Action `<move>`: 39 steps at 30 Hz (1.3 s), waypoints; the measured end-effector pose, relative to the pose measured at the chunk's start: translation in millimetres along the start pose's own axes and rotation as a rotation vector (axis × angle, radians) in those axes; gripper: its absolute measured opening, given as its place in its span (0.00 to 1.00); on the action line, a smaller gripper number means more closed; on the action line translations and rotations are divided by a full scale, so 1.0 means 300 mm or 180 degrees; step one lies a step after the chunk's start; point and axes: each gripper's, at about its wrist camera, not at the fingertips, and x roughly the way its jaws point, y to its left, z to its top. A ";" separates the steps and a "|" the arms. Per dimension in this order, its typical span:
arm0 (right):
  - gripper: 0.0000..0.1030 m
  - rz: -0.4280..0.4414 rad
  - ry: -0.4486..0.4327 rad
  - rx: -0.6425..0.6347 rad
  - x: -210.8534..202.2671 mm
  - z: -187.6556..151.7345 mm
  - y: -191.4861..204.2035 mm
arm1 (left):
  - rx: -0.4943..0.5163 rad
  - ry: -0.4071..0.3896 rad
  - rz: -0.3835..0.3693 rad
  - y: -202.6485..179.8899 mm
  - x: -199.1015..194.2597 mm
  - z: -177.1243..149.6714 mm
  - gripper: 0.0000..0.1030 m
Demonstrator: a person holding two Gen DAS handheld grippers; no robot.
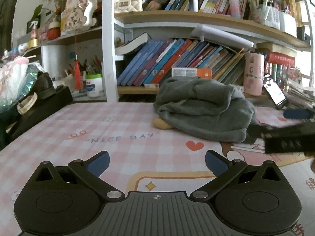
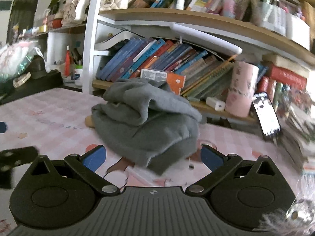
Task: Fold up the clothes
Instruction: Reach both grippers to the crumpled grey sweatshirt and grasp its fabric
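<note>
A gray garment (image 1: 202, 110) lies bunched in a loosely folded heap on the pink checked cloth (image 1: 78, 129) that covers my counter, toward the far edge and just in front of the low bookshelf (image 1: 177, 64). My left gripper (image 1: 157, 162) hangs over the near part of the counter, its blue-padded fingers (image 1: 98, 162) spread wide and gripping nothing, well short of the heap. My right gripper (image 2: 153, 158) sits much closer: seen from its own camera, the garment's near hem (image 2: 157, 157) reaches down between the spread blue fingers (image 2: 94, 158), though I cannot tell whether either pad touches the fabric. From the left camera the right gripper shows as a dark, blurred shape at the right edge of the counter, just beside the heap. A tan, rounded object (image 1: 160, 124) pokes out from under the garment's left side. Behind the heap, an orange-and-white box (image 1: 192, 72) leans against the row of slanted books; a pink cylinder (image 1: 254, 72) stands to its right, and a phone (image 1: 274, 93) with a lit screen is propped near the counter's far right corner. The right camera's picture is smeared at its edges.
</note>
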 end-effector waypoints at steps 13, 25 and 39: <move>1.00 0.0510 0.0052 0.0456 0.116 -0.001 -0.214 | 0.0504 0.0083 -0.0138 -0.172 0.042 0.039 1.00; 1.00 0.0892 0.0043 0.1799 0.072 -0.008 -0.480 | 0.1305 0.0006 -0.0184 -0.477 0.169 0.085 1.00; 0.95 0.1333 0.0220 0.3065 0.131 -0.086 -0.667 | 0.1780 0.0107 -0.0504 -0.610 0.293 0.097 0.99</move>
